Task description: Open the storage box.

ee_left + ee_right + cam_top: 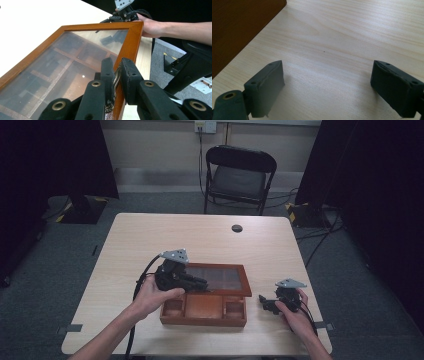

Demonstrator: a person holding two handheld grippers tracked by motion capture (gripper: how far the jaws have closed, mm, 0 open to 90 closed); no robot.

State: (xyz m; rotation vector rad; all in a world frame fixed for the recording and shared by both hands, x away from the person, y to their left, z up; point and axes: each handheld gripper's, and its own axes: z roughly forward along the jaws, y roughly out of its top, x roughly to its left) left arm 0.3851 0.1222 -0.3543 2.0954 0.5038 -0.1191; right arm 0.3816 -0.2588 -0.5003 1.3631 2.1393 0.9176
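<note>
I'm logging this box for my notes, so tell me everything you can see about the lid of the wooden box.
The lid is a reddish-brown wooden frame around a clear, slightly reflective pane, through which the box's wooden dividers show. It is raised partway open, tilted above the box. The left gripper is shut on the frame's edge, holding it up. The right gripper rests apart on the table, open.

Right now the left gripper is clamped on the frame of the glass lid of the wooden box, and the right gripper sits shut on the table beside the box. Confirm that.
One detail is wrong. The left gripper is clamped on the glass lid's frame, but the right gripper is not shut: the right gripper view shows its jaws wide apart over bare table, beside the wooden box.
</note>
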